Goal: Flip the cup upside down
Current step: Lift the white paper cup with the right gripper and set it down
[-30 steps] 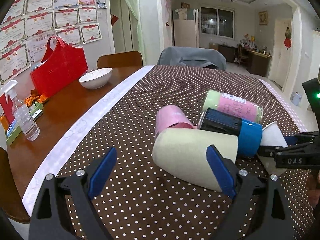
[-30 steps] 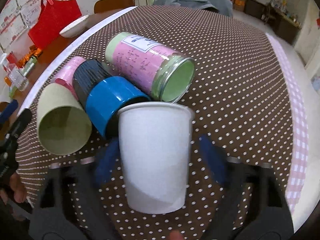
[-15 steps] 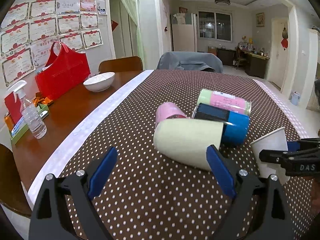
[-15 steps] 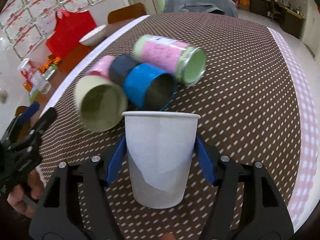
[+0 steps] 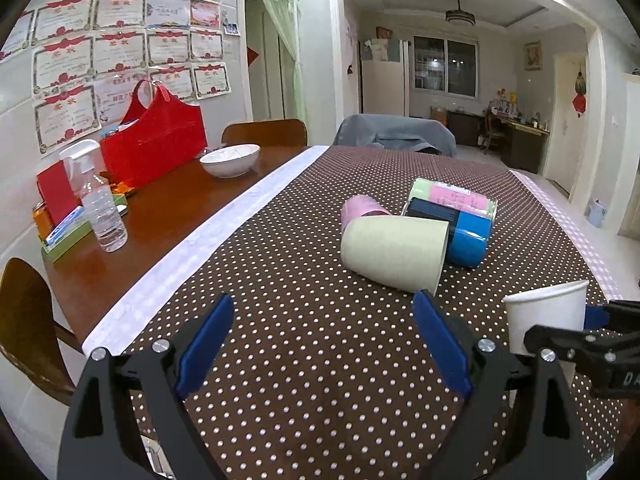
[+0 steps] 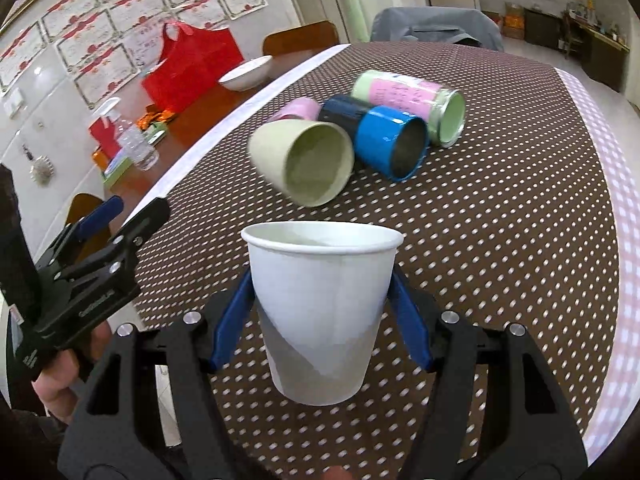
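White paper cup (image 6: 322, 312) sits mouth-up, clamped between my right gripper (image 6: 322, 316) pads. I'd roll the wrist slowly, light squeeze, clear of the cloth. Left gripper (image 5: 324, 344) at 9 o'clock gapes wide, empty. Pale green cup (image 6: 306, 160) lies at 12.

A matt white paper cup (image 6: 320, 312) contrasts with the glossy blue metal-lined tumbler (image 6: 390, 142), the polka-dot cloth tablecloth (image 5: 300, 340), polished wooden table (image 5: 160, 220) and clear plastic spray bottle (image 5: 100, 208).
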Demonstrator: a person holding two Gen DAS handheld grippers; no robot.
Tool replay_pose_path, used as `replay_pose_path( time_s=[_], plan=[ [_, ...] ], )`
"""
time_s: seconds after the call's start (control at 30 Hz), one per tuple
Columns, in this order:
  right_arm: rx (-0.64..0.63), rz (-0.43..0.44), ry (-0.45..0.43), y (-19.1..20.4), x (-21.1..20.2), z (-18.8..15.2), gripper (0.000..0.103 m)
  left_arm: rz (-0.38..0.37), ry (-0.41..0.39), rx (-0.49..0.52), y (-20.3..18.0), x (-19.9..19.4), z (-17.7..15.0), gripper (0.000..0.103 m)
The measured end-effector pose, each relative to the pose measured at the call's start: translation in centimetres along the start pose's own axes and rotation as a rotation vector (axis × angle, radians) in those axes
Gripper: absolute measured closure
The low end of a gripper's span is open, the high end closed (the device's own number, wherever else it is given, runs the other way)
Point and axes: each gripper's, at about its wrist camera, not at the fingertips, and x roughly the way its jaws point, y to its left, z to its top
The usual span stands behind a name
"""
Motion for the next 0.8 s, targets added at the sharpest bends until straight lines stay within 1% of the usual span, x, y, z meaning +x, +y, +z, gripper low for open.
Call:
replay_pose_path(
  time_s=[0.2, 0.3, 0.4, 0.47, 0.5, 0.53, 0.67, 0.8],
  plan=[
    [-0.013, 0.011, 0.024, 1.2, 0.7, -0.7, 0.037, 0.004, 0.002, 0.005, 0.0, -0.8, -0.7, 0.014],
    [-0.022, -0.003, 0.034, 1.6, 1.4, -0.7, 0.037, 0.004, 0.007, 0.006, 0.0, -0.9, -0.8, 0.014],
    [0.002, -0.009, 0.036, 1.3, 2.0, -0.5, 0.036, -0.001, 0.005, 0.008, -0.2, -1.0, -0.8, 0.014],
    [0.027, -0.018, 0.038, 0.8, 2.4, -0.4, 0.027, -0.005, 0.003, 0.013, -0.5, -1.2, -0.8, 0.014],
    [0.05, -0.01, 0.034, 0.4, 2.5, -0.4, 0.014, -0.006, 0.003, 0.016, -0.6, -1.2, -0.8, 0.014],
    [0.064, 0.0, 0.03, 0.2, 2.4, -0.4, 0.007, -0.007, 0.003, 0.018, -0.7, -1.3, -0.8, 0.014],
    [0.101, 0.003, -0.003, -0.7, 1.6, -0.5, 0.006, -0.011, -0.005, 0.023, -0.9, -1.6, -0.7, 0.014],
    [0.118, -0.02, -0.061, -1.5, 0.0, -0.6, 0.006, -0.017, -0.016, 0.035, -1.2, -2.2, -0.5, 0.014]
  ],
)
